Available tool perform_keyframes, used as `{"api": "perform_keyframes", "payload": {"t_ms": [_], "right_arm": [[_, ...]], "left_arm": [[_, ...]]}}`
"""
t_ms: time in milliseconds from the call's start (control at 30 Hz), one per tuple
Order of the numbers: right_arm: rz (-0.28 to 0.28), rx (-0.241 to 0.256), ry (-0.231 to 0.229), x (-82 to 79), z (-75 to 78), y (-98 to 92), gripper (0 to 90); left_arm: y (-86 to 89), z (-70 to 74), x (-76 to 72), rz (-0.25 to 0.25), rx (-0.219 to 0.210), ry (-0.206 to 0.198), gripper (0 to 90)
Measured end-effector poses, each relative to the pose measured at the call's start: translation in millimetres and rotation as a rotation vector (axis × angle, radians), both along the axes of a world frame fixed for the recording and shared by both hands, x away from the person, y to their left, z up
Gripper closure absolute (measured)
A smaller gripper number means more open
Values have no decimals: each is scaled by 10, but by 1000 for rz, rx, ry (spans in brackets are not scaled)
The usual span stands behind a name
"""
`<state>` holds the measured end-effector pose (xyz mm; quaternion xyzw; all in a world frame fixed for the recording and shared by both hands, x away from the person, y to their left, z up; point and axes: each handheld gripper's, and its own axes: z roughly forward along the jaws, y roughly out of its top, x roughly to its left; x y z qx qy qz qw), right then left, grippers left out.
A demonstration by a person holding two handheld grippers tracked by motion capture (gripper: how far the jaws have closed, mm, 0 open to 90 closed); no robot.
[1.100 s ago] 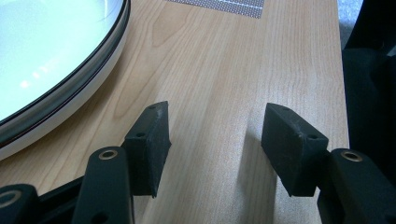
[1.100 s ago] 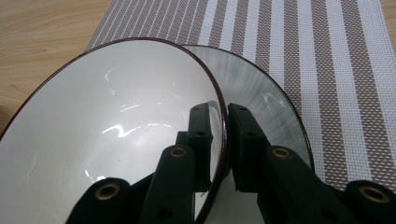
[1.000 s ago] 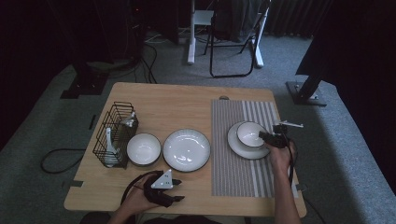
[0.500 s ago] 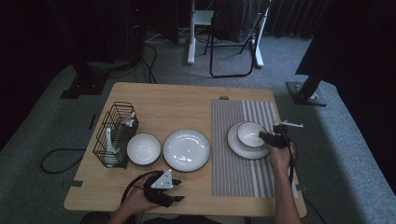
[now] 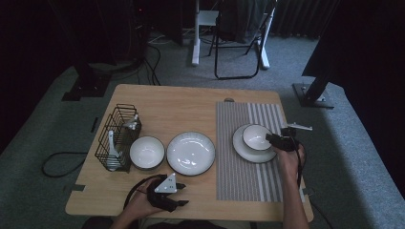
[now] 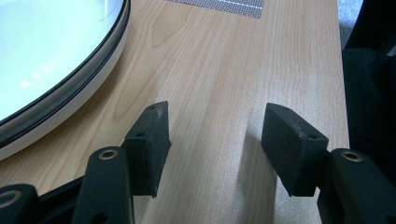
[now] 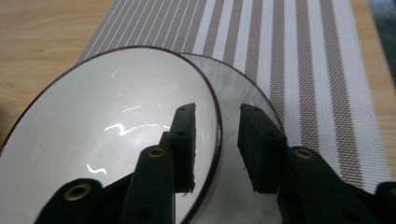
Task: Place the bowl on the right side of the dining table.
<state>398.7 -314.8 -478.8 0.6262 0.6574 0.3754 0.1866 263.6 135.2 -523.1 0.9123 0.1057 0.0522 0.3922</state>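
We see the step in hand as the placing or lifting of a small bowl point(image 5: 256, 135) that sits on a saucer plate point(image 5: 248, 151) on the striped placemat point(image 5: 248, 176), at the right side of the table. The right gripper point(image 7: 215, 140) straddles the bowl's right rim, one jaw inside the bowl and one outside over the plate, with a visible gap on the outer side; we judge the jaws set around the rim but cannot tell whether they press it. To do this well, we would keep the jaws square to the rim, close firmly on the thin glazed wall, which looks slippery, and move straight up or down so the bowl does not drag the plate beneath it. The left gripper point(image 6: 212, 140) rests released at the near edge, jaws apart over bare wood, grasping nothing, just beside the large plate point(image 5: 190, 152). The wooden table point(image 5: 172, 102) also bears a second bowl point(image 5: 147, 152) left of the large plate and, farther left, a black wire rack point(image 5: 117, 136) holding pale utensils. Beyond the table, the dim room shows grey carpet point(image 5: 286, 62), a folding chair point(image 5: 239, 33) at the far side, and cables on the floor at the left.
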Motion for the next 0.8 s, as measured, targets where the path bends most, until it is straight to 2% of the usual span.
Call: {"api": "perform_keyframes", "payload": {"t_ms": [233,367,633,733,800], "right_arm": [[-4,-32,-30,-68,91,-17,633],[3,-60,-58,-105,193,14,622],[43,-76,-108,-197,355,118,612],[76,-50,-126,-234,389,150,603],[103,-55,-142,-269,415,187,597]], "left_arm": [[1,0,0,-1,1,-1,427],[1,0,0,-1,1,-1,428],[2,1,2,0,1,-1,437],[0,-1,-1,3,-2,0,437],[1,0,0,2,-1,-1,437]]}}
